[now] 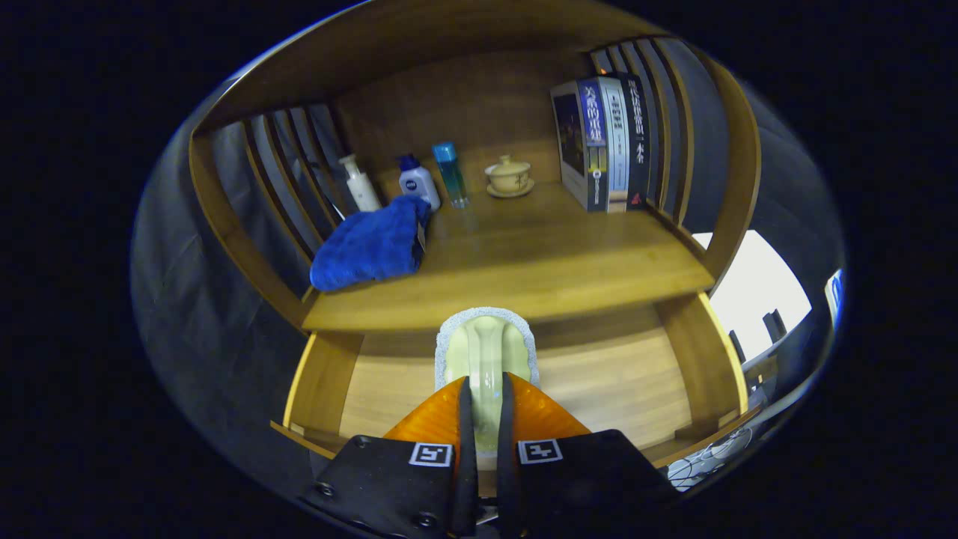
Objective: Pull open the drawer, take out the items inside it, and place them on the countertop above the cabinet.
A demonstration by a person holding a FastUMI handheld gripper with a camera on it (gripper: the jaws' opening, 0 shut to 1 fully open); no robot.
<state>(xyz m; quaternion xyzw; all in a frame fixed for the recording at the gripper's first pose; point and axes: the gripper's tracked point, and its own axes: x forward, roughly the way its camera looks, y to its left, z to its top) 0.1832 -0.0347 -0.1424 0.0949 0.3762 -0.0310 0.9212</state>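
My gripper (486, 389) is shut on the pale green handle of a scrub brush (486, 348) with a grey-white bristle rim. The brush hangs above the open wooden drawer (621, 382), whose bare floor shows on both sides of the fingers. Its far end reaches the front edge of the wooden countertop (539, 262) just beyond. On that countertop lies a folded blue towel (370, 247) to the left.
At the back of the countertop stand a white pump bottle (359, 183), a white bottle with a blue cap (418, 183), a blue-capped clear bottle (451, 174) and a lidded tea cup on a saucer (509, 177). Several books (606, 142) stand at the right. Slatted wooden side walls (284, 180) enclose the shelf.
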